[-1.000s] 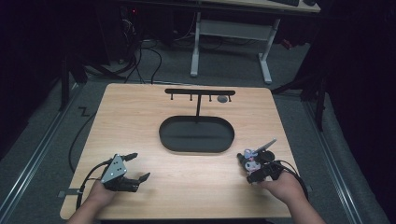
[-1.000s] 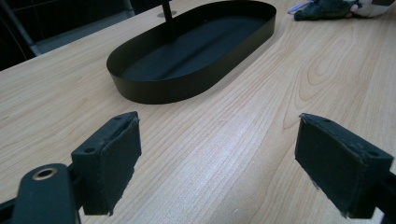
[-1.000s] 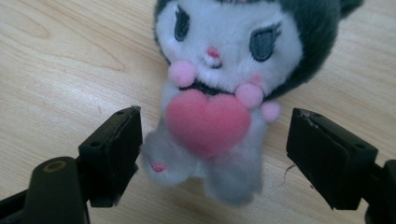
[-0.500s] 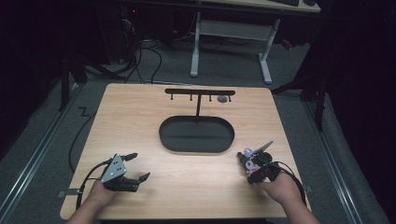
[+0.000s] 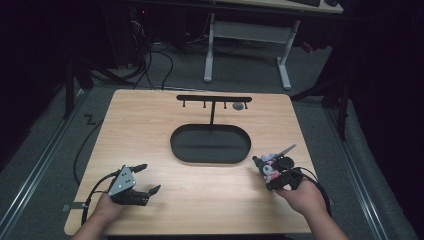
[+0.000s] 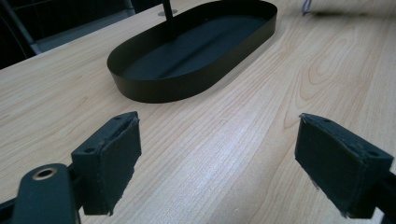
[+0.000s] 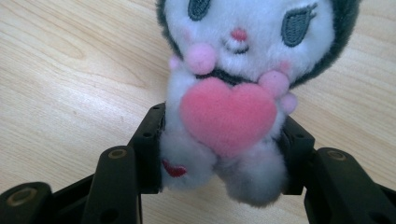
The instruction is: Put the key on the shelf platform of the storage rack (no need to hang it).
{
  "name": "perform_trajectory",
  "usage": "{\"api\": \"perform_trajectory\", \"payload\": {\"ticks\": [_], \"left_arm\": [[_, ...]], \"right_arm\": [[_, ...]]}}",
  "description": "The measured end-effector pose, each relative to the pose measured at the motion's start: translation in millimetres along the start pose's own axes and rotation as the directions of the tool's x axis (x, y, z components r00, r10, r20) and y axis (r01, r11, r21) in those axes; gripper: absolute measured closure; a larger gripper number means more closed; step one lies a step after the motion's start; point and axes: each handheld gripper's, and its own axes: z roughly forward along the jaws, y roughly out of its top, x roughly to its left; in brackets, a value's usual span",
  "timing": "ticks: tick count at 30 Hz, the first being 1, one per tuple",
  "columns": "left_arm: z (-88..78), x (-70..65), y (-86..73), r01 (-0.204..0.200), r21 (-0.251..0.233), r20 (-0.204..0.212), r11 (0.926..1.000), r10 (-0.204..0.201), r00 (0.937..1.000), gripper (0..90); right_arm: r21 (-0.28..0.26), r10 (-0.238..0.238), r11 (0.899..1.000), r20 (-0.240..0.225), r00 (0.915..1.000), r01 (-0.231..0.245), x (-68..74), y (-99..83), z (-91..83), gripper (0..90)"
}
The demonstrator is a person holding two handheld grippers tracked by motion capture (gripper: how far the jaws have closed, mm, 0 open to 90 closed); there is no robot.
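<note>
Black tongs [image 5: 142, 178], grey plate, trailing cables

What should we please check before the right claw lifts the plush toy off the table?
1. Right claw closed on the plush toy: ok, its jaws have just been closing and now press the toy's body from both sides.
2. Grip centred: ok, the jaws sit low on the body, under the pink heart.
3. Left claw out of the way: ok, open and holding nothing, over bare table.
4. Black oval tray free: ok, nothing lies in it.
5. Hook rack above the tray free: cannot tell, a small round thing sits by one end.
</note>
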Motion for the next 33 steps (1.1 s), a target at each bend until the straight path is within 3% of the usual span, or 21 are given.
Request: {"api": "perform_trajectory", "payload": {"ticks": [10,18,21,24,28,33], "left_arm": [[-1.8,-0.5,-0.7,-0.002,-0.004,-0.001,1.0,0.002,1.0,15.4],[-1.8,0.1,-0.8,0.003,-0.007,-0.001,1.0,-0.003,1.0,15.4],[-2.1,-0.1,-0.8,0.001,-0.007,0.003,1.0,-0.001,1.0,15.4],[-1.3,0.0,-0.5,0.001,-0.006,0.002,1.0,-0.001,1.0,15.4],[-1.3,0.5,-0.6,0.006,-0.007,0.004,1.0,-0.006,1.0,15.4],[-1.3,0.5,-0.7,0.005,-0.011,0.007,0.9999,-0.005,1.0,15.4]], "right_arm": [[0.0,-0.018,1.0,-0.004,0.9998,0.018,5.0,11.5,1.6,47.8],[-0.026,-0.034,0.999,-0.003,0.9994,0.034,10.9,29.8,-9.3,47.8],[-0.049,-0.036,0.998,-0.022,0.9991,0.035,15.0,35.1,-12.1,47.8],[-0.044,-0.051,0.998,-0.007,0.9987,0.051,20.1,41.7,-12.5,47.8],[-0.06,-0.061,0.996,-0.032,0.9976,0.059,25.6,50.4,-12.7,47.8],[-0.053,-0.069,0.996,-0.025,0.9973,0.067,30.9,60.9,-9.4,47.8]]}}
